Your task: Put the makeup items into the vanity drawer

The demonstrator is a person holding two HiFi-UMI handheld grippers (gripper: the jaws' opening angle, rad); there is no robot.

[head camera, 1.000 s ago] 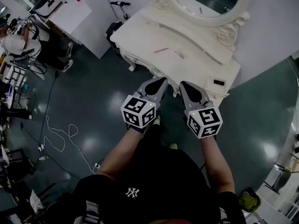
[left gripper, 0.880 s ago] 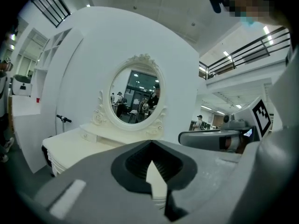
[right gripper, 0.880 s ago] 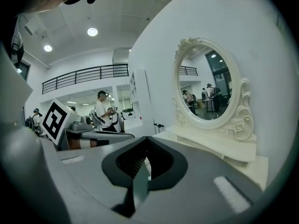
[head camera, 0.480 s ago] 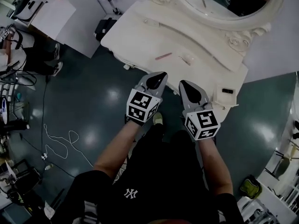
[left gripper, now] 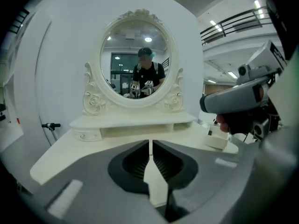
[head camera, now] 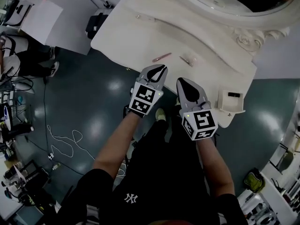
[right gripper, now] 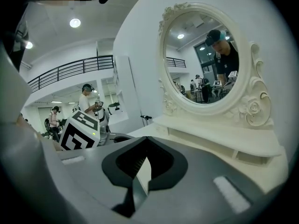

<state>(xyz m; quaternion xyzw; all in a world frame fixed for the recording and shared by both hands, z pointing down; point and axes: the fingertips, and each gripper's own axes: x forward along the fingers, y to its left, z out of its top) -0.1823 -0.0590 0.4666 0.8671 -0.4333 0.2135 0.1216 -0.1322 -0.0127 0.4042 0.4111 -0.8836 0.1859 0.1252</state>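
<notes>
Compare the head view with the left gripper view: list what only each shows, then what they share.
Only the head view: a slim pink makeup stick and a small pale makeup item lying on the tabletop, plus the dark green floor and a white cable on it. Only the left gripper view: the carved top of the oval mirror frame, and the left gripper seen along its jaws, which are together and empty. Both: the cream vanity table, the right gripper and the small open cream drawer at the table's right end.
</notes>
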